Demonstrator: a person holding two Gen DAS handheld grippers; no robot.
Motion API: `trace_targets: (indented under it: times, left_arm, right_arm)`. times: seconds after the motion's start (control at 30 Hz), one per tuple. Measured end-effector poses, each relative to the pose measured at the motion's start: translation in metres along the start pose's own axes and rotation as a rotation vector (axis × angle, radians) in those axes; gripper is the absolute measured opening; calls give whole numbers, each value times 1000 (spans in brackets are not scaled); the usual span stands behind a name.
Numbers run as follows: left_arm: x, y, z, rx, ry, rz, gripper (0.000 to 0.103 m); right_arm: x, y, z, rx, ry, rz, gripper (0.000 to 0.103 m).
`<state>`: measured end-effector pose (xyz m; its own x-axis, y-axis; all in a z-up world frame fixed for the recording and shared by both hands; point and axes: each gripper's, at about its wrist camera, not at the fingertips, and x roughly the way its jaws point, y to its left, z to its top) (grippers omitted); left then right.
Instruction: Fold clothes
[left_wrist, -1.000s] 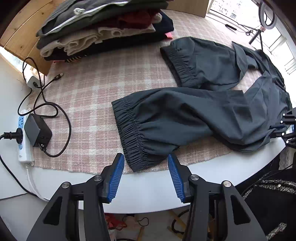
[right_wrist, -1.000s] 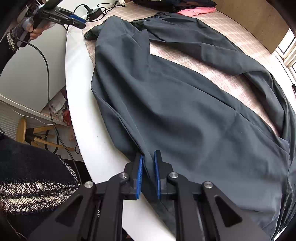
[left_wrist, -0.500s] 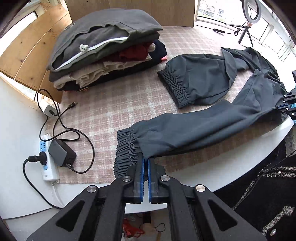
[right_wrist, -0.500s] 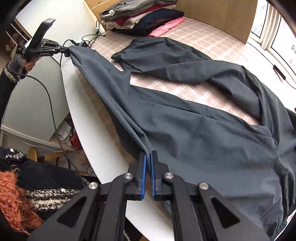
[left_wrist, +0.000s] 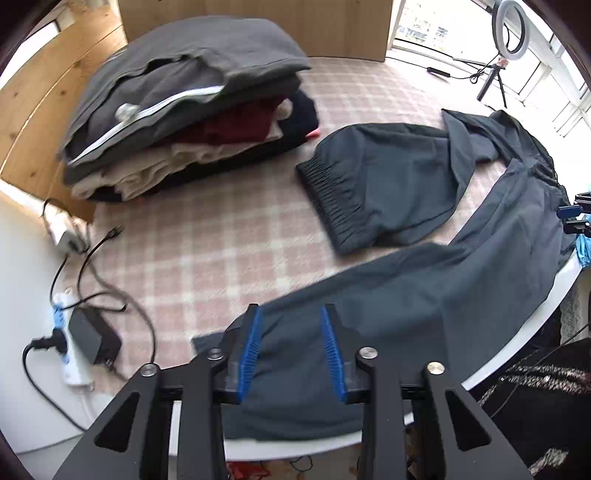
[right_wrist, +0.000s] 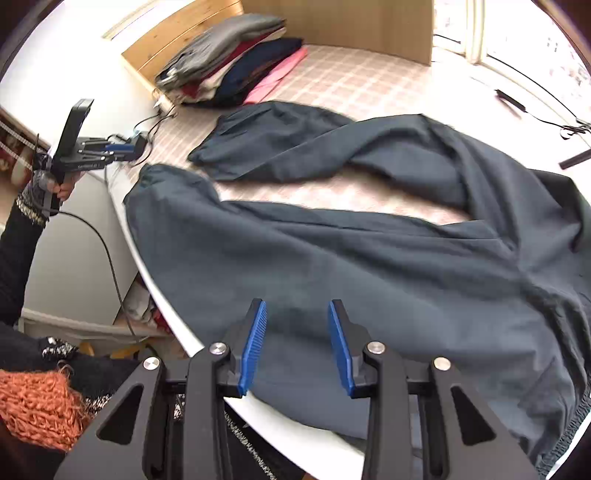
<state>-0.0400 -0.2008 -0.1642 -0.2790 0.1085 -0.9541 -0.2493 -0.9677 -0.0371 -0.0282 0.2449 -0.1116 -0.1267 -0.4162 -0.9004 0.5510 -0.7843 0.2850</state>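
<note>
Dark grey trousers (left_wrist: 424, 295) with elastic cuffs lie spread on the checked cloth. Their near leg drapes over the white table's edge. My left gripper (left_wrist: 291, 343) hovers over that leg's cuff end, jaws opening, and the blue pads (left_wrist: 251, 350) touch no cloth. My right gripper (right_wrist: 297, 339) hangs above the trousers (right_wrist: 369, 266) near the waist end, jaws also opening, with the fabric lying loose below the gap. The far leg's cuff (left_wrist: 332, 192) rests flat further in. Each view shows the other gripper: the left gripper (right_wrist: 107, 151) and the right gripper (left_wrist: 576, 218).
A stack of folded clothes (left_wrist: 192, 110) sits at the back left before wooden panels. A power strip with a charger and cables (left_wrist: 85, 339) lies left of the checked cloth (left_wrist: 221, 240). A ring light (left_wrist: 506, 22) stands far right. A person's dark sleeve (right_wrist: 18, 240) is at the left.
Half a second ago both grippers were shut on the near leg's edge and held it raised. Both have since opened and lifted away, and the leg has dropped onto the table.
</note>
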Motion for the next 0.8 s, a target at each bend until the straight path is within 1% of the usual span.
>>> trace_targets:
  times: [0.03,0.1,0.17,0.2,0.27,0.33,0.4,0.43,0.47,0.5,0.6,0.7,0.8]
  left_arm:
    - [15,-11,16,10,-4,5,42]
    - [45,-24,46,27,13,38,42]
    - [73,-31,68,31,51,82,42]
    - [85,-32,75,19,74,92,42]
    - [101,-35,82,-12,115,80,42]
    - [104,-44,83,7,130,111,42]
    - [95,-51,83,22,113,144,42]
    - [88,-52,83,4,105,120,42]
    - [81,-51,82,-16,96,81,42]
    - [77,-48,83,-41,88,67,46]
    - [70,-33,86,-139,74,99,45]
    - [72,-23,97,-228,63,50,45]
    - [83,-29,116,-227,61,56,45]
  right_arm:
    - [-9,-11,0,29,-23,-21,35]
    - [-26,-37,0,92,-66,-60,35]
    - [-44,-65,-7,146,-106,-97,39]
    - [-52,-80,-13,172,-126,-123,40]
    - [-69,-108,-28,224,-157,-172,49]
    - [-86,-138,-44,277,-184,-228,51]
    - [-99,-165,-55,318,-207,-267,51]
    - [-103,-176,-57,329,-217,-274,51]
    - [-104,-187,-56,329,-226,-270,50]
    - [-103,-195,-53,324,-234,-269,50]
    - [-84,-202,-21,237,-239,-252,50]
    - [-42,-191,28,121,-189,-186,50]
    - [11,-169,73,0,-115,-167,50]
